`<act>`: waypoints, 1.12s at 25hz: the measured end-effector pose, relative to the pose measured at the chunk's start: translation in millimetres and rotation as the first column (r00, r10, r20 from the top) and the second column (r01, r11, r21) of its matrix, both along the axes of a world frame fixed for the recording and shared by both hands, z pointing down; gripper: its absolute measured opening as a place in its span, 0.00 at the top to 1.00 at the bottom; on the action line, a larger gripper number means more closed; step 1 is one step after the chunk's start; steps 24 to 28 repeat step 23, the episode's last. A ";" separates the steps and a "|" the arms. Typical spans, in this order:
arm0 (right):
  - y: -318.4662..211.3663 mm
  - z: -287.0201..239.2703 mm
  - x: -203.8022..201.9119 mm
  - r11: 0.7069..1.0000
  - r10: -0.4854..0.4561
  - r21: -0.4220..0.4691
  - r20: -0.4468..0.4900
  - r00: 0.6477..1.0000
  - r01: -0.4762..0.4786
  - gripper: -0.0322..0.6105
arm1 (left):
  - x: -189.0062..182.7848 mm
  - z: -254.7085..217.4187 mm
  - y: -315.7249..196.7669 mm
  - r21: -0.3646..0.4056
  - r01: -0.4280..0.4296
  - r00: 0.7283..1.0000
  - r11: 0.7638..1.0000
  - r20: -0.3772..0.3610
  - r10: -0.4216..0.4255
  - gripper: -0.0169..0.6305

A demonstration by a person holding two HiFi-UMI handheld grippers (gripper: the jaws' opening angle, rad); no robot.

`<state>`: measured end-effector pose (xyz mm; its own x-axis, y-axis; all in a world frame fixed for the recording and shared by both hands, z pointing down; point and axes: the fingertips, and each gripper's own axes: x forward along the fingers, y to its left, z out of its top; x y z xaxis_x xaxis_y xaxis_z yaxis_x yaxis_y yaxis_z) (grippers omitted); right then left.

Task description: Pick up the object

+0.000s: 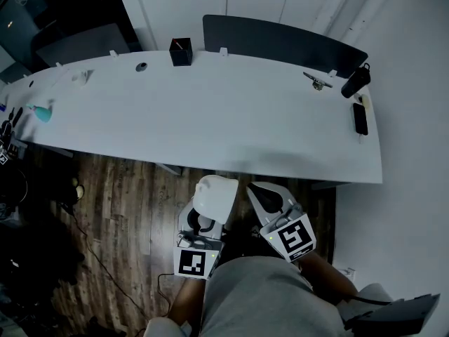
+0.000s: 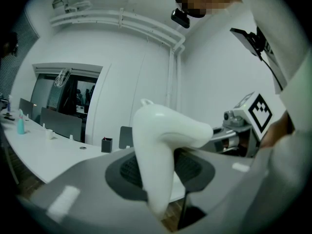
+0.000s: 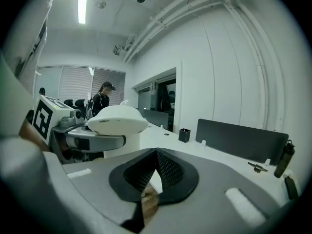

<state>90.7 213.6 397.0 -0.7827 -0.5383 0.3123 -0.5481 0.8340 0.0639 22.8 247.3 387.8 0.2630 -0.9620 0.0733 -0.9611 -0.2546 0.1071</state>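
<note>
The left claw (image 1: 208, 215) (image 2: 157, 182) pinches a curved white object (image 1: 215, 196) (image 2: 163, 133), held above the wooden floor (image 1: 126, 202), just short of the near edge of the tabletop (image 1: 231, 121). The right claw (image 1: 269, 199) (image 3: 154, 175) is pressed together with nothing in it, just beside the left. A black cup (image 1: 180, 52) stands at the tabletop's far edge and a dark bottle (image 1: 355, 81) at its far right corner.

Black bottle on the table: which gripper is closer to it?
Right. The black bottle stands at the right end of the table. The right gripper hangs off the table on that side; the left gripper, gripping a white object, is farther left.
</note>
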 end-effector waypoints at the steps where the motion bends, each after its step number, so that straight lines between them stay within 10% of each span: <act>1: -1.3 -2.2 2.3 1.000 -0.005 0.011 0.001 1.000 0.005 0.95 | 2.6 -2.5 -0.5 0.006 0.001 1.000 1.000 0.002 -0.001 0.75; 28: -5.8 -24.0 30.6 0.993 -0.061 0.105 0.044 0.997 0.056 0.95 | 40.6 -27.1 1.5 0.054 0.016 0.998 0.998 0.053 -0.018 0.75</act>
